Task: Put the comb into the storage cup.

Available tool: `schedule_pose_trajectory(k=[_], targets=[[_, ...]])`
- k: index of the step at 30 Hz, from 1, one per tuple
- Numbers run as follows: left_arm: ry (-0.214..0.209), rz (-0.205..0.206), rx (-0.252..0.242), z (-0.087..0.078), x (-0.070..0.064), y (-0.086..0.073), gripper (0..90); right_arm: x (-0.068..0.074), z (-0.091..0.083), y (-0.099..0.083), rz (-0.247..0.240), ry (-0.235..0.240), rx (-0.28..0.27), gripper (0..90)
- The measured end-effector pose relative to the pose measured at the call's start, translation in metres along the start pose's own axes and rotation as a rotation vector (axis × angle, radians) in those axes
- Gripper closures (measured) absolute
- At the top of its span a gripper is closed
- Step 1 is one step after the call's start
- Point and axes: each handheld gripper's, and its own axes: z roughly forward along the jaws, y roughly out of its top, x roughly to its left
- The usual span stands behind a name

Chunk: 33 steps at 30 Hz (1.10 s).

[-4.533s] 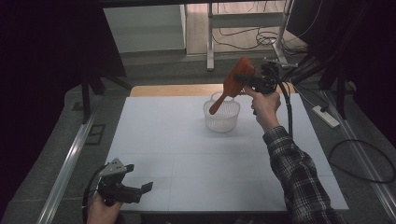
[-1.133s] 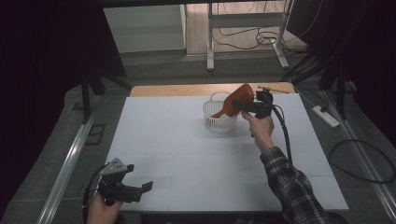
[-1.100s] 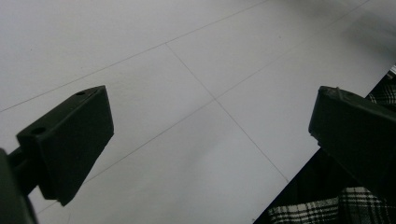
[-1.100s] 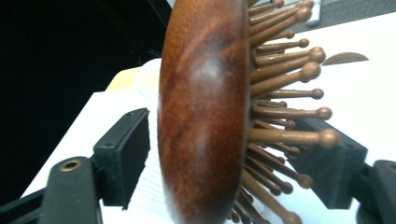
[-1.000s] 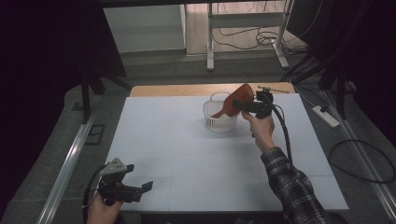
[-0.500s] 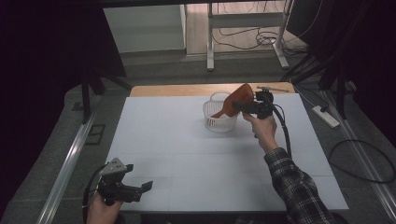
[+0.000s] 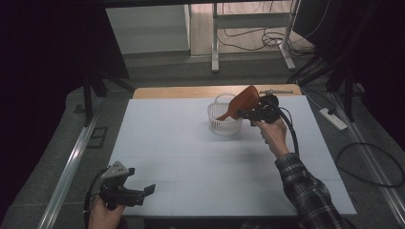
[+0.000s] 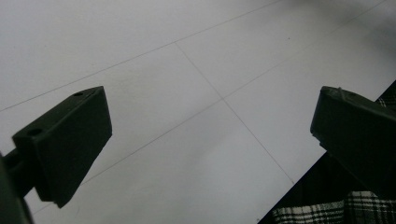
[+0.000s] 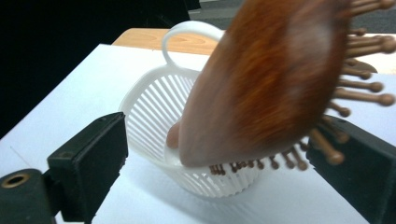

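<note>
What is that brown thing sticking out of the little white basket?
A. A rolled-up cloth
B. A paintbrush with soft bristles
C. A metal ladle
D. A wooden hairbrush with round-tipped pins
D: the right gripper view shows a brown wooden hairbrush with rows of knob-tipped pins, its handle end down inside the white basket.

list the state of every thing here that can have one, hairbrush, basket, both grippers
wooden hairbrush: handle end down in the basket, head leaning up over the rim, between the right gripper's jaws
white basket: upright on the table, handle raised
right gripper: jaws wide apart beside the basket, brush head between them
left gripper: open, nothing in it, low over the near left of the white table
</note>
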Motion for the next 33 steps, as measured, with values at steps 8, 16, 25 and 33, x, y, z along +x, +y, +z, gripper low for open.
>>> schedule_pose_trajectory(k=[8,16,25,33], targets=[[0.006,0.009,0.008,-0.001,0.001,0.000,0.0,0.004,-0.004,-0.003,-0.040,0.009,0.013,3.3],[0.006,0.010,0.010,0.000,0.000,0.000,0.0,0.003,-0.010,-0.006,-0.070,0.002,0.035,2.2],[0.001,0.013,0.011,0.000,0.000,0.000,0.0,0.004,-0.016,-0.010,-0.102,-0.003,0.045,1.3],[-0.003,0.019,0.011,-0.001,0.000,-0.001,0.0,0.007,-0.019,-0.013,-0.119,0.001,0.073,0.0]])
